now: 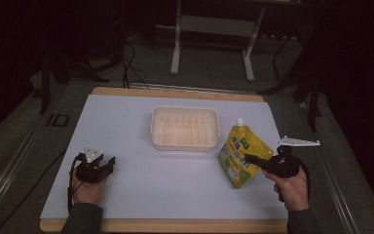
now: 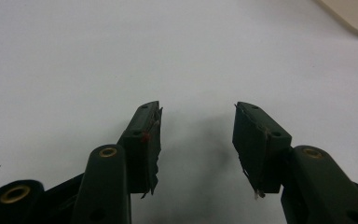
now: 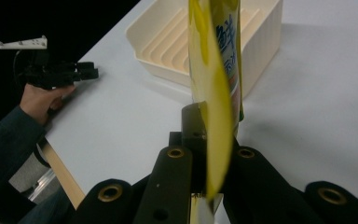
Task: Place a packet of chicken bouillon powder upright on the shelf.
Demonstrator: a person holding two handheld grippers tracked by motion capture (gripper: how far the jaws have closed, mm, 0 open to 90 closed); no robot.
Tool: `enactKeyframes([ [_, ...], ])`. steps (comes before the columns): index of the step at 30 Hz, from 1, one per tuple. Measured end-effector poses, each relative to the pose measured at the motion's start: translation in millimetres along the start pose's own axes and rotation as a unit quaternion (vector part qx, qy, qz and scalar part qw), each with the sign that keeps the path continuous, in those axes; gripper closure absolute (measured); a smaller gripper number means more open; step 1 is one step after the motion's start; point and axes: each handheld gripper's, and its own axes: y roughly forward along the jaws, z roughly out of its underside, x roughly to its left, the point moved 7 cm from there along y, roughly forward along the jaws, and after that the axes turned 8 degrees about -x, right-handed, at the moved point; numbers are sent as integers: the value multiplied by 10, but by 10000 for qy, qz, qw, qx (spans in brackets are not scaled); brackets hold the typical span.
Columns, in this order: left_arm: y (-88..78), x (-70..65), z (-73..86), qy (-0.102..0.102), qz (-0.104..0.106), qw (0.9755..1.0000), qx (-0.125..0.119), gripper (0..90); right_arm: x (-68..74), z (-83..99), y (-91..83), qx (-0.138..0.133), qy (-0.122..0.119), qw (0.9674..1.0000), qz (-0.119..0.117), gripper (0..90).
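Note:
A yellow spouted pouch (image 1: 238, 152) with a white cap hangs tilted just right of a cream ribbed tray (image 1: 185, 109). My right gripper (image 1: 249, 157) is shut on the pouch's lower right part. In the right gripper view the pouch (image 3: 214, 56) stands edge-on, pinched between the black jaws of my right gripper (image 3: 212, 123), with the tray (image 3: 154, 35) behind it. My left gripper (image 1: 109, 165) rests on the white mat at the left, open. Between its fingertips (image 2: 198, 109) lies bare mat.
The white mat (image 1: 141, 190) covers a wooden tabletop whose edge (image 1: 175, 225) shows at the front. The tray's corner (image 2: 354, 14) appears at the left gripper view's top right. Metal stand legs (image 1: 175, 53) and cables stand on the floor beyond the table.

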Motion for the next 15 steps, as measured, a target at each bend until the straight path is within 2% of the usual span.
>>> enactKeyframes([
  [15,2,5,1,-10,-12,10000,8,508,139,-92,69,-203,-29,9997,-144,900],
])
